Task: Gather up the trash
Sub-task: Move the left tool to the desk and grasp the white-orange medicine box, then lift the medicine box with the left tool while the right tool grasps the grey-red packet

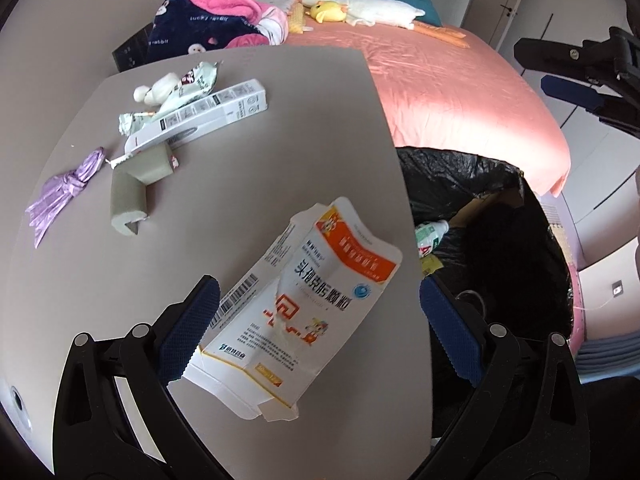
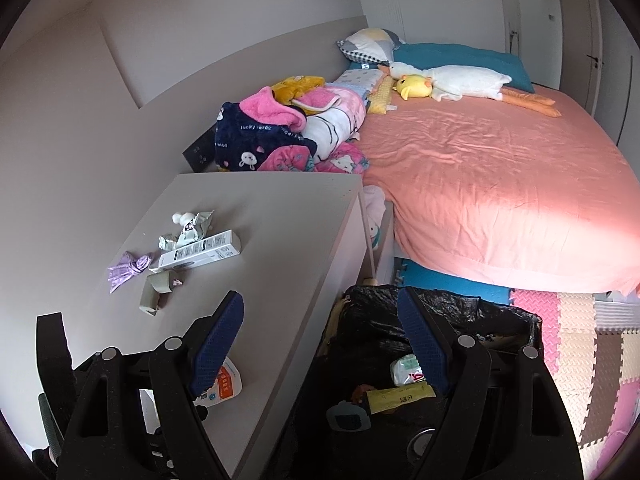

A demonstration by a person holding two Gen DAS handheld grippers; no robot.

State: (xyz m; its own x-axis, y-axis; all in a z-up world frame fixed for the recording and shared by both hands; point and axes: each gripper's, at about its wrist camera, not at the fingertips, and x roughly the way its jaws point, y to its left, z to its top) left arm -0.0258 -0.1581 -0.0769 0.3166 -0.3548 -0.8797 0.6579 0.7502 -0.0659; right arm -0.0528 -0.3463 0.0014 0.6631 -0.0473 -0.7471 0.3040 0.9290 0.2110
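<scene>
- Reaching for the flat medicine box (image 1: pixel 298 304) on the table (image 1: pixel 248 128), the left gripper (image 1: pixel 320 320) is standing wide open, gripping nothing.
- Next move, I think: closing on it, then carrying toward the trash bin (image 1: pixel 500 208) at 3 o'clock.
- The right gripper (image 2: pixel 320 344) is hanging open and empty over the bin.

Pink-sheeted bed (image 2: pixel 500 184) beside grey table (image 2: pixel 280 216), foam-mat floor (image 2: pixel 580 344), pale walls (image 2: pixel 200 8).

"头孢克肟颗粒" on flattened medicine box (image 1: pixel 296 304); "lucky rabbit" on navy fleece (image 1: pixel 192 32); other print illegible.
</scene>
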